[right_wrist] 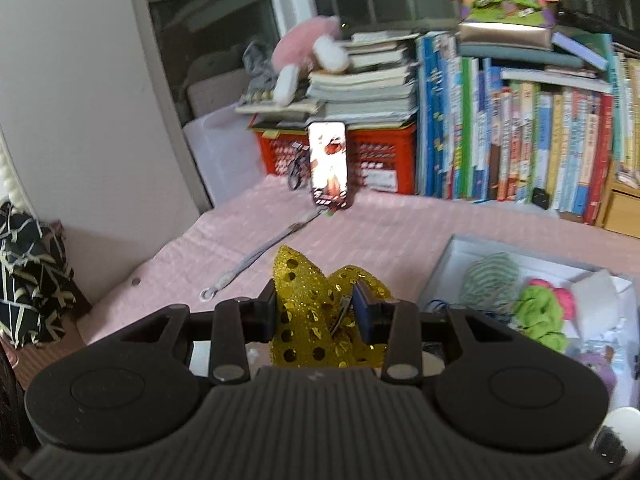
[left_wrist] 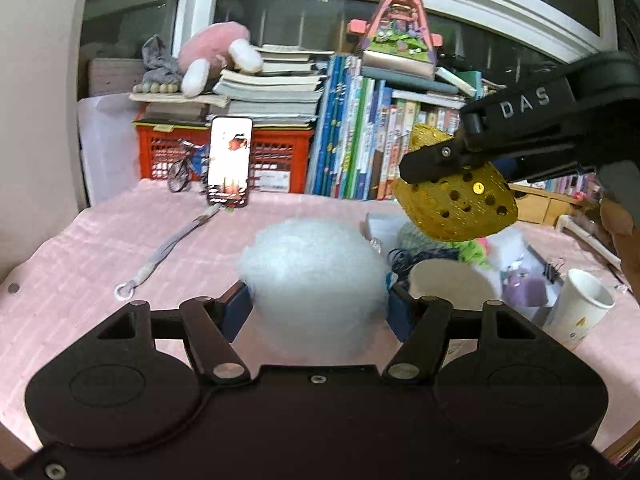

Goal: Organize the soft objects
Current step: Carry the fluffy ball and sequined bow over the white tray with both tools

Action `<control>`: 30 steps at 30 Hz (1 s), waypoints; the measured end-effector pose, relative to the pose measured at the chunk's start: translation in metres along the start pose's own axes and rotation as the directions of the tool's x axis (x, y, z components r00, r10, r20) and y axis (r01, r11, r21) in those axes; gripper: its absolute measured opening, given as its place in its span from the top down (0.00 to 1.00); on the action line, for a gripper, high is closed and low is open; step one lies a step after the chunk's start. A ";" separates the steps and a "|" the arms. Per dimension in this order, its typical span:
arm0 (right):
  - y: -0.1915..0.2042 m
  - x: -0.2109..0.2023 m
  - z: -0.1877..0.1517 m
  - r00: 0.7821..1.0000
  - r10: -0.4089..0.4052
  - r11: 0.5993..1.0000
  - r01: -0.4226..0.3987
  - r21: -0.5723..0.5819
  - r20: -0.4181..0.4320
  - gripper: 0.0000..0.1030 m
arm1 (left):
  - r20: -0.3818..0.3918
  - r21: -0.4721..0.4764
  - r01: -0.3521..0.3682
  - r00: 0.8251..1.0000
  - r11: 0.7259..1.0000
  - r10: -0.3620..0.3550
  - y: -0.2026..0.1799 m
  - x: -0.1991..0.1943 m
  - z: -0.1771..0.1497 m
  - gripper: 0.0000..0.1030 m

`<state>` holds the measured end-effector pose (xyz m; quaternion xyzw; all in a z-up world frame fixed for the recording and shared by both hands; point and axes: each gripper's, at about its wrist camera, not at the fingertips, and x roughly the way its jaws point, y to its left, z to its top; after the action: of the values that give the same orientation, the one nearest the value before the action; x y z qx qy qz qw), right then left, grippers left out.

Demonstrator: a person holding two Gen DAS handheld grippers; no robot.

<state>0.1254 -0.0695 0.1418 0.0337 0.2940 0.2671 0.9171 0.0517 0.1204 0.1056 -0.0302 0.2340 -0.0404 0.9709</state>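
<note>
Right claw [right_wrist: 314, 312] gripping sequin bow [right_wrist: 320, 316] above bare tablecloth [right_wrist: 400, 232]

Left jaws: filled by the white fluff ball [left_wrist: 316, 280]; no gap is left between them. Ahead and to the left, bare pink worktop [left_wrist: 100, 240] is crossed only by a flat grey strap [left_wrist: 168, 252]. Farther ahead, the way is closed by an upright phone [left_wrist: 230, 160], a red crate [left_wrist: 276, 156] and a row of books [left_wrist: 360, 140]. To the right, passage is blocked by a white box [right_wrist: 448, 256] of soft items, a paper cup [left_wrist: 580, 304] and the raised gold sequin piece [left_wrist: 460, 200].

Right jaws: occupied by that gold piece; open worktop lies ahead.
</note>
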 end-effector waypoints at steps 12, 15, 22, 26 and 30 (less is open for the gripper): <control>-0.048 -0.035 -0.005 0.995 -0.062 0.996 0.057 0.070 0.081 0.57 | -0.007 0.037 0.069 0.998 0.997 -0.068 -0.044 0.017 0.028 0.35; -0.059 -0.043 -0.007 0.992 -0.077 0.994 0.069 0.086 0.102 0.56 | -0.019 0.037 0.087 0.996 0.996 -0.086 -0.055 0.022 0.032 0.35; -0.083 -0.059 -0.013 0.984 -0.102 0.988 0.083 0.131 0.145 0.56 | -0.029 0.048 0.110 0.994 0.993 -0.108 -0.076 0.031 0.038 0.35; -0.096 -0.064 -0.016 0.981 -0.116 0.984 0.093 0.153 0.155 0.56 | -0.040 0.045 0.127 0.991 0.991 -0.125 -0.088 0.039 0.041 0.35; -0.108 -0.068 -0.019 0.978 -0.129 0.980 0.101 0.173 0.162 0.55 | -0.055 0.057 0.147 0.988 0.988 -0.144 -0.102 0.048 0.046 0.35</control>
<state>0.1195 -0.1986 0.1382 0.1147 0.2359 0.1844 0.9472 0.1089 0.0166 0.1323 -0.0166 0.2543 -0.1189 0.9596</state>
